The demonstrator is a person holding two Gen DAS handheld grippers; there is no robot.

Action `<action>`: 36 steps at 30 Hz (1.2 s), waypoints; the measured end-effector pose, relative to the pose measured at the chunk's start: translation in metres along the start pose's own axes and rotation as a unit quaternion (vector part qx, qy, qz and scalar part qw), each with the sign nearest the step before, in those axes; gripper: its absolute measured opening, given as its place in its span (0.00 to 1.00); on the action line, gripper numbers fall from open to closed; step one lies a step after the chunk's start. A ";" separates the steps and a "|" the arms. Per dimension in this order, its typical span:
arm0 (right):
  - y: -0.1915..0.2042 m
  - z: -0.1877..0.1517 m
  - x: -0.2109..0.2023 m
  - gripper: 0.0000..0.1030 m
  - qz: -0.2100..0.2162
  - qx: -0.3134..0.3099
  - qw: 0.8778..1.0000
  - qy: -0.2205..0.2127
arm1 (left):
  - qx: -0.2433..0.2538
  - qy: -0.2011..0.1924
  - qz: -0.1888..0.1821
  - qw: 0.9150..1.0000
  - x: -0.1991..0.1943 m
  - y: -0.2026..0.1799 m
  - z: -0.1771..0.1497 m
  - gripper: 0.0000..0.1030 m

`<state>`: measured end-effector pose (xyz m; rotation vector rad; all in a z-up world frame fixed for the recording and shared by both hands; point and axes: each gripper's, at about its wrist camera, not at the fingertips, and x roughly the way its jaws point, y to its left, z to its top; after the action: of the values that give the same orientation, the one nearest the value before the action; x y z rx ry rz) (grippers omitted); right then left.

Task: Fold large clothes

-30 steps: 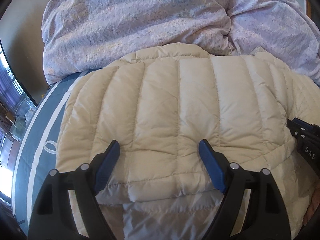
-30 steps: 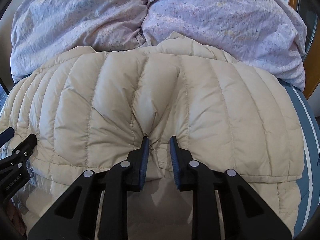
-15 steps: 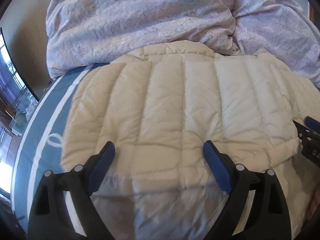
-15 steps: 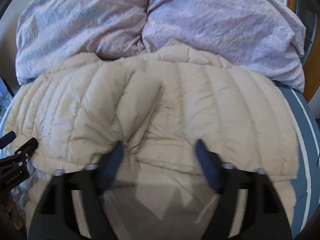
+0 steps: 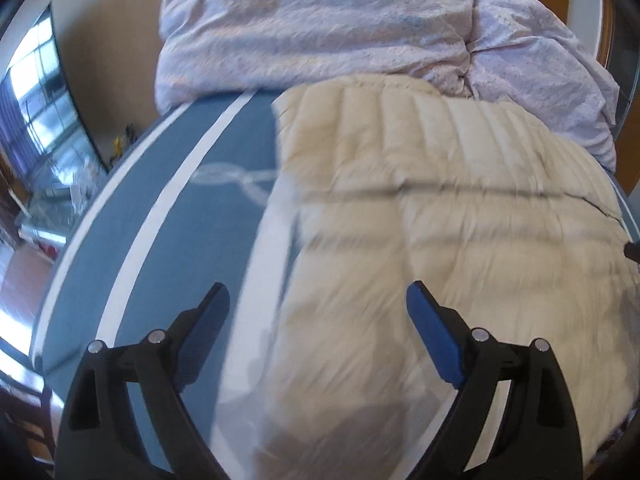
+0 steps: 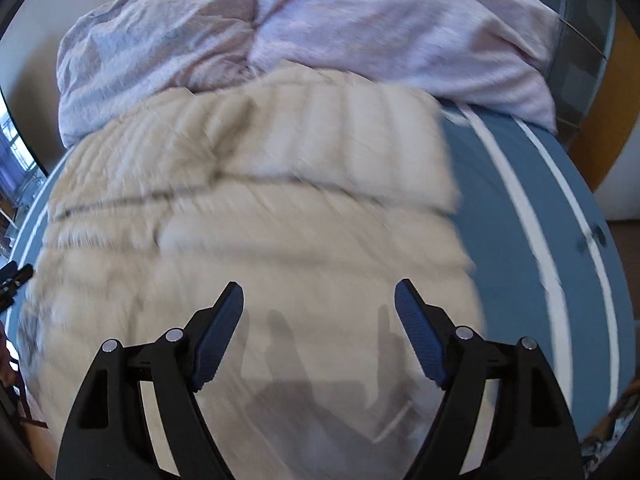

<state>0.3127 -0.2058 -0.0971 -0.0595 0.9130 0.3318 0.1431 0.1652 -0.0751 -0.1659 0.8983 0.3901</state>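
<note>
A cream quilted puffer jacket [image 5: 440, 208] lies on the blue bed cover, its upper part folded over the lower part; it also shows in the right wrist view [image 6: 280, 216]. Both views are motion-blurred. My left gripper [image 5: 318, 332] is open and empty, held above the jacket's left edge. My right gripper [image 6: 320, 328] is open and empty, above the jacket's near right part. The left gripper's tip shows at the left edge of the right wrist view [image 6: 14, 276].
A crumpled lilac duvet [image 5: 340, 28] is heaped at the far end of the bed, touching the jacket; it also shows in the right wrist view [image 6: 320, 28]. The blue bed cover [image 5: 168, 208] with white stripes shows left of the jacket and right of it [image 6: 520, 216]. A window [image 5: 44, 108] is at far left.
The right gripper let go of the jacket fold and opened. Both grippers drew back and up from the jacket; the left swung left, the right swung right, showing more bed cover.
</note>
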 end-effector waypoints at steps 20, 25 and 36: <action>-0.100 -0.119 -0.041 0.56 0.056 0.104 0.991 0.056 | -0.046 0.035 -0.082 0.995 -0.040 0.041 -0.098 0.60; -0.092 -0.128 -0.046 0.32 0.094 0.100 0.989 0.061 | -0.043 0.034 -0.094 0.994 -0.046 0.035 -0.106 0.43; -0.085 -0.112 -0.070 0.08 0.097 0.091 0.991 0.015 | -0.040 0.016 -0.099 0.994 -0.062 0.030 -0.095 0.07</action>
<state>0.2138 -0.3257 -0.1183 0.1952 0.9770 0.4279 0.0274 0.1480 -0.0836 -0.3335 0.8892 0.2401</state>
